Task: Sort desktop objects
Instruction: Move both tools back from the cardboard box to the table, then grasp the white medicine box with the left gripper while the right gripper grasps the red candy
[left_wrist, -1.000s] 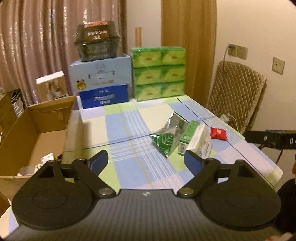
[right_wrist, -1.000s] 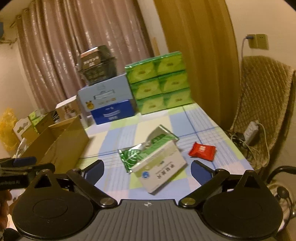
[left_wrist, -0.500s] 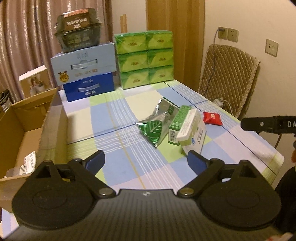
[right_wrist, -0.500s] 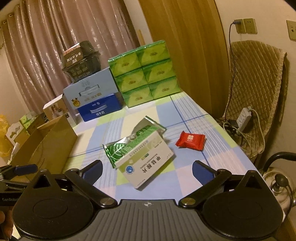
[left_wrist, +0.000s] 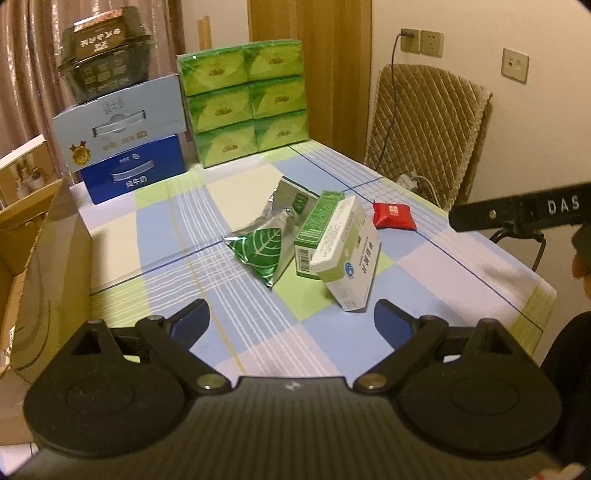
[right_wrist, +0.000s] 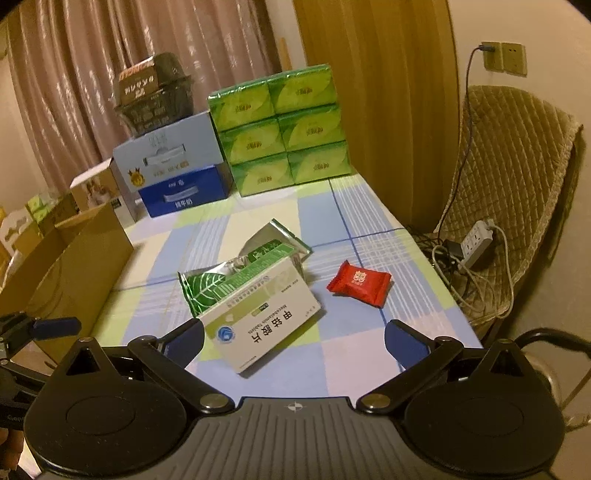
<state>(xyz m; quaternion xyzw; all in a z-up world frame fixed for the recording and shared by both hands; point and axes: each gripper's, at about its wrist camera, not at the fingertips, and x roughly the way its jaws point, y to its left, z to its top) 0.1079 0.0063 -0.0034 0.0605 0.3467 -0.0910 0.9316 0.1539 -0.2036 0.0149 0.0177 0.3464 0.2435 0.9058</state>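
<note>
Sorting barely begun, by the look of the table. Clustered at the middle of the checked tablecloth (left_wrist: 155, 236): a white-and-green medicine box (right_wrist: 262, 321), leaning on a smaller green carton (left_wrist: 317, 229), itself propped against a foil leaf-print pouch (left_wrist: 260, 254). Just beyond the medicine box, toward the quilted chair (left_wrist: 428, 122), a red wrapped candy (right_wrist: 360, 282), apart from the pile. All four loose, none gripped, none yet placed anywhere.

Open cardboard box (left_wrist: 48, 258) at the tablecloth's left edge, probably the destination; contents mostly hidden, only scraps of paper showing, so impossible to say whether anything has gone in.

Left gripper (left_wrist: 291, 321) spread wide, having just finished opening further, nothing between the fingers, hovering short of the medicine box on the near side. Right gripper (right_wrist: 293, 341) likewise wide and empty, the near corner of the medicine box just ahead of its left finger, no contact visible.

Stacked green tissue packs (right_wrist: 280, 133) and blue milk cartons (right_wrist: 177, 173) behind the pile, at the tablecloth's far end, apparently storage rather than items to sort.

Remaining: seemingly everything, starting with a first pickup from the pile.
</note>
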